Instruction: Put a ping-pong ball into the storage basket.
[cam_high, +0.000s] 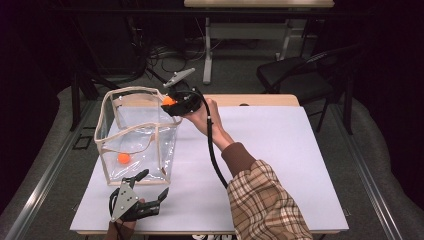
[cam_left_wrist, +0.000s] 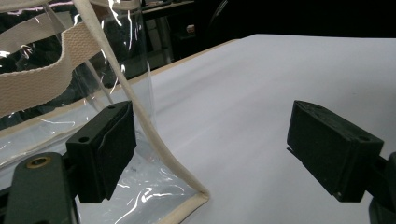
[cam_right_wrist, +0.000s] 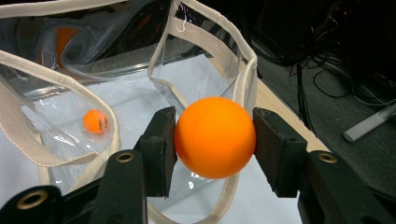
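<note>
A clear plastic bag (cam_high: 135, 135) with cream fabric trim stands open on the white table. One orange ball (cam_high: 123, 158) lies on its floor, also seen through the plastic as a small ball (cam_right_wrist: 95, 121). My right gripper (cam_high: 172, 102) hovers over the bag's far right rim, shut on a second orange ball (cam_right_wrist: 215, 136) pressed between both pads. My left gripper (cam_high: 150, 185) rests near the table's front left, jaws open and empty, by the bag's near corner (cam_left_wrist: 194, 203). The left pad (cam_left_wrist: 112, 144) sits against the plastic wall.
The white table sheet (cam_high: 280, 160) stretches wide to the right of the bag. A black chair (cam_high: 300, 75) and a desk's legs stand beyond the far edge. A black cable (cam_high: 212, 150) trails along the right forearm. Metal rails run down both table sides.
</note>
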